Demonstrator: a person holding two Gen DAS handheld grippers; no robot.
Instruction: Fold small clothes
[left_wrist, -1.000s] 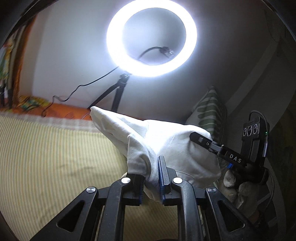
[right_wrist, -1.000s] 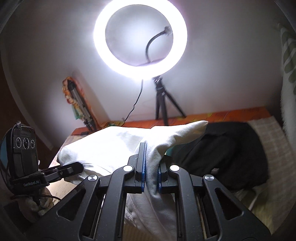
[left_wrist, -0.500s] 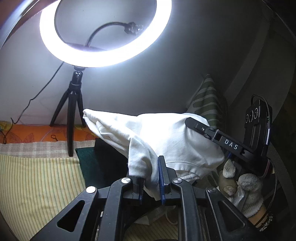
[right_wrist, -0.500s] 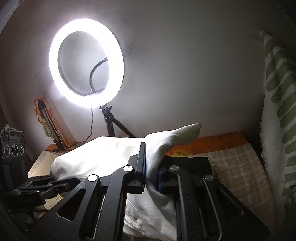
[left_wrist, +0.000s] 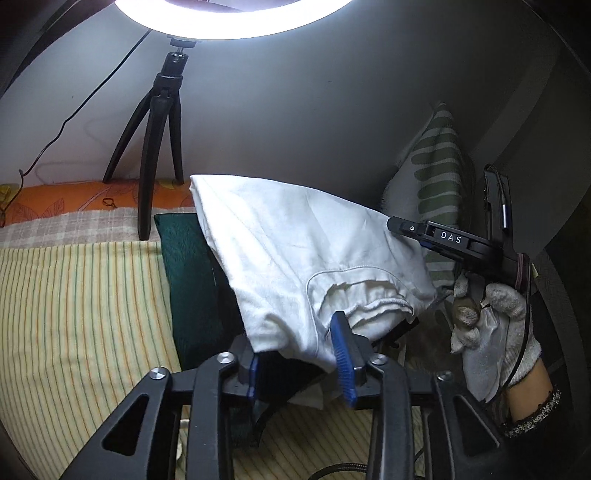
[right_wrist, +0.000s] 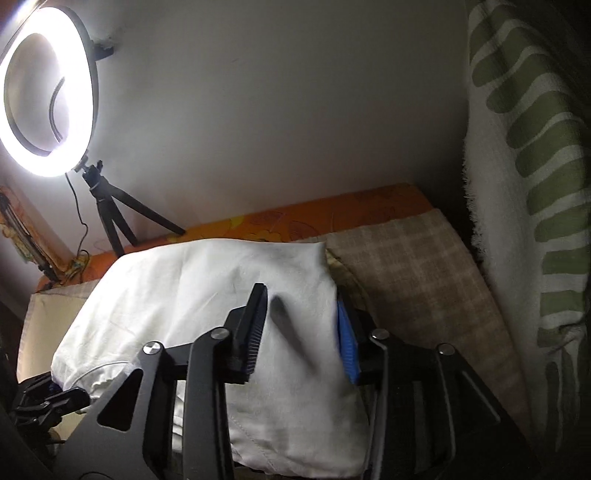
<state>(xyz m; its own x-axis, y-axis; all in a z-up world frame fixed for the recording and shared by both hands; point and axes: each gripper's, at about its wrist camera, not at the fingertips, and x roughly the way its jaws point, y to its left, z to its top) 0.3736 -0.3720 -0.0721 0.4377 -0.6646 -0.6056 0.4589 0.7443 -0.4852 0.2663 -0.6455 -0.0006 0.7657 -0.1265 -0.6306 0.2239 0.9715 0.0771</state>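
A folded white garment (left_wrist: 295, 251) lies across the jaws of both grippers, over a dark green folded cloth (left_wrist: 192, 291). My left gripper (left_wrist: 297, 360) has its jaws spread apart, with the garment's edge draped between the blue pads. In the right wrist view the white garment (right_wrist: 207, 295) also lies loose between the open jaws of my right gripper (right_wrist: 301, 330). The right gripper also shows in the left wrist view (left_wrist: 399, 225), held by a gloved hand (left_wrist: 491, 332) at the garment's right end.
A ring light on a black tripod (left_wrist: 159, 122) stands at the back on the orange bed edge (left_wrist: 74, 199). The bed has a yellow striped sheet (left_wrist: 74, 314) and a checked cloth (right_wrist: 399, 273). A green and white patterned towel (right_wrist: 532, 184) hangs on the right.
Both grippers have opened and let go their pinch on the white garment. Both swung right, toward the dark cloth pile, and the garment now rests lower.
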